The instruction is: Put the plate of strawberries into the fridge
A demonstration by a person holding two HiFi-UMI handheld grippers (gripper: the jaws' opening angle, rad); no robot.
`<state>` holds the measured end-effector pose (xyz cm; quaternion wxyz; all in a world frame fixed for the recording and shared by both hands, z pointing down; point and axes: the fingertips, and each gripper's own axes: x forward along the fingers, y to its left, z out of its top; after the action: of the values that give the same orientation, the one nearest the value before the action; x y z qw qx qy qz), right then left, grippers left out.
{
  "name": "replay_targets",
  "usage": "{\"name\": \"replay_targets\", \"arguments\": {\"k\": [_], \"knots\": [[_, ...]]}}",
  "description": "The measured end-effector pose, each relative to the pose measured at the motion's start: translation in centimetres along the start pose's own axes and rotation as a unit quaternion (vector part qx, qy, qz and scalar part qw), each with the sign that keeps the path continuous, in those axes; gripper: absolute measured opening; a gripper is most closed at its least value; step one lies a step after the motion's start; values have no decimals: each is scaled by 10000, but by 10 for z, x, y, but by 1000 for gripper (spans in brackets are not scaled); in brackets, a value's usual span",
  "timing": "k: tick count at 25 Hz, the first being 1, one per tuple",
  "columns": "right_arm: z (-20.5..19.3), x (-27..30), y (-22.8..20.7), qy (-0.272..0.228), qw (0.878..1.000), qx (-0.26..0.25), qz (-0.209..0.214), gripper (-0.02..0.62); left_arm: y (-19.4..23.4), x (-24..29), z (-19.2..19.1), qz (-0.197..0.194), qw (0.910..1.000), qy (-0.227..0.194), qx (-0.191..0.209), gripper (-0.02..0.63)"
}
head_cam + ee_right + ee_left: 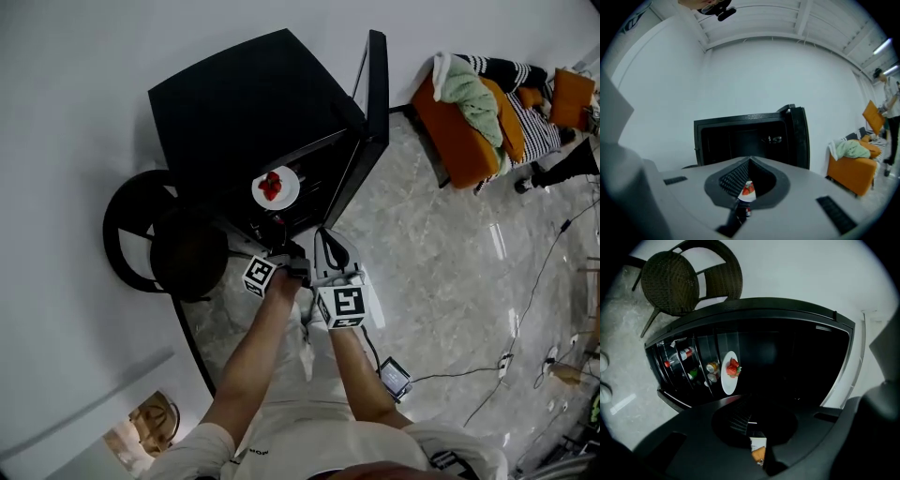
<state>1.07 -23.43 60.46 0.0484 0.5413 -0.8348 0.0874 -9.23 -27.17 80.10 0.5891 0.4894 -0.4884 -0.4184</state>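
Note:
The black fridge [234,103] stands with its door [375,103] swung open. Inside, a white plate [286,192] with red strawberries [271,185] rests on a shelf. From the left gripper view the plate [727,383] with the strawberries [733,368] lies deep in the fridge, beside bottles and cans [684,354]. My left gripper [298,262] [749,420] hovers in front of the fridge opening, shut and empty. My right gripper [330,251] [749,164] is just to its right, shut too, with the strawberries [748,189] showing through its notch.
A dark wicker chair [155,234] [670,282] stands left of the fridge. An orange sofa [464,127] [853,173] with a green blanket and a person in striped clothes is at the right. Cables [525,309] trail over the marble floor, and a small device [394,375] lies by my feet.

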Motion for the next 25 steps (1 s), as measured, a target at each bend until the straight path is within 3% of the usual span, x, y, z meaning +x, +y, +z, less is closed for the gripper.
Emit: {"name": "replay_targets", "arguments": {"k": [6, 13, 25], "knots": [[19, -7, 9, 74, 9999, 52, 119, 12, -45, -14, -19, -205, 9995, 212, 62, 2], [52, -17, 15, 71, 9995, -53, 290, 12, -77, -31, -32, -243, 9995, 170, -56, 2], [89, -32, 34, -6, 9980, -196, 606, 12, -123, -47, -31, -404, 9991, 158, 7, 0]]}}
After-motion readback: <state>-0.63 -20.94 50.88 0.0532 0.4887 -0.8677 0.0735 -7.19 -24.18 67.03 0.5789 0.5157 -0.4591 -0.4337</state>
